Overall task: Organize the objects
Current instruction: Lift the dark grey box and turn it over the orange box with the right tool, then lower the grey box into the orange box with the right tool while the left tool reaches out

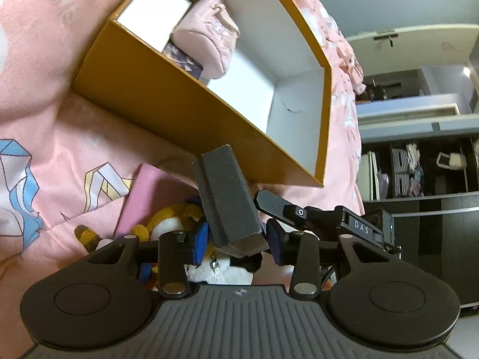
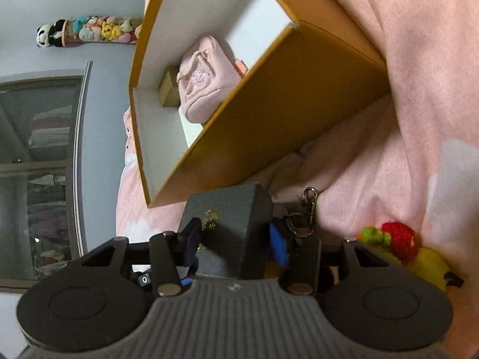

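A dark grey box (image 1: pixel 229 197) with gold lettering (image 2: pixel 230 218) hangs tilted above the pink bedding, just in front of an orange storage box (image 1: pixel 167 110). My left gripper (image 1: pixel 236 240) is shut on it, a blue pad against each side. My right gripper (image 2: pixel 235 239) reaches around the same box from the other side. Its jaws are open, with a small gap at its blue pad (image 2: pixel 278 248). One of its black fingers (image 1: pixel 272 202) shows beside the grey box in the left wrist view.
The orange box (image 2: pixel 269 119) has white inner walls and holds a pink pouch (image 1: pixel 206 48), a white box (image 1: pixel 152 15) and a tan box (image 2: pixel 169 91). Plush toys (image 1: pixel 167 224), a pink flat case (image 1: pixel 149 197), a key clip (image 2: pixel 308 206) and knitted fruit (image 2: pixel 398 239) lie on the bedding (image 1: pixel 45 89).
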Tool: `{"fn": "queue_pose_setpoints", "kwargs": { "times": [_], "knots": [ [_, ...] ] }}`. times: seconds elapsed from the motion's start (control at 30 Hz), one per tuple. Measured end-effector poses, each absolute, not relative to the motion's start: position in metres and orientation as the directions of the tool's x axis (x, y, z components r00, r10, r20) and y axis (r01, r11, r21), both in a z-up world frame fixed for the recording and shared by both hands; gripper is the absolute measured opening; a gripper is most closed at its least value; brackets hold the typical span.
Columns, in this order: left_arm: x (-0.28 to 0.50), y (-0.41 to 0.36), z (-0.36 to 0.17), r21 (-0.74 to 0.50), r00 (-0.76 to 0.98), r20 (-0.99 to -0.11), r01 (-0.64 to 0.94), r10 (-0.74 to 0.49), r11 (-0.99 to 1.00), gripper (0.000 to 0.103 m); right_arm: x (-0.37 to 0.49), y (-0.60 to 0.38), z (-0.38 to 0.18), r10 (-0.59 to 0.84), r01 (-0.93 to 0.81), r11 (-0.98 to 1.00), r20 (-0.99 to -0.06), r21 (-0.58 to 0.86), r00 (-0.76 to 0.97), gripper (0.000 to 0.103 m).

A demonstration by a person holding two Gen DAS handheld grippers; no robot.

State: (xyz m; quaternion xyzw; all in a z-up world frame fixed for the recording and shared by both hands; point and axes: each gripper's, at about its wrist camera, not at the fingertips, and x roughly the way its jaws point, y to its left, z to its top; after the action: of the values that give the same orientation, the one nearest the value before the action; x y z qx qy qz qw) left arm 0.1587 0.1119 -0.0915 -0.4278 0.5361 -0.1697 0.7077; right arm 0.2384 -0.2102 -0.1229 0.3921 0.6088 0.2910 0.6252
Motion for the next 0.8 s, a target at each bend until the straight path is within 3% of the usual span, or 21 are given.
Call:
{"fn": "queue_pose_setpoints", "kwargs": {
  "times": [0.13,0.4,0.63,0.8],
  "knots": [
    [0.16,0.115,-0.086,-0.804,0.352,-0.591,-0.18,-0.726,0.567,0.047,0.233,-0.213,-0.111,0.838,0.073,0.527,-0.532,0.847,0.119,0.04],
    [0.164,0.113,-0.043,-0.789,0.41,-0.571,-0.034,-0.712,0.613,0.053,0.231,-0.215,-0.044,0.834,-0.138,0.542,-0.509,0.829,0.214,0.035],
    [0.198,0.103,-0.019,-0.721,0.475,-0.609,0.003,-0.635,0.693,0.056,0.264,-0.212,-0.017,0.829,-0.194,0.543,-0.484,0.817,0.281,0.032],
    [0.229,0.092,-0.024,-0.585,0.486,-0.709,-0.002,-0.511,0.811,0.054,0.29,-0.204,-0.02,0.782,-0.218,0.614,-0.547,0.759,0.299,0.026]
  ]
}}
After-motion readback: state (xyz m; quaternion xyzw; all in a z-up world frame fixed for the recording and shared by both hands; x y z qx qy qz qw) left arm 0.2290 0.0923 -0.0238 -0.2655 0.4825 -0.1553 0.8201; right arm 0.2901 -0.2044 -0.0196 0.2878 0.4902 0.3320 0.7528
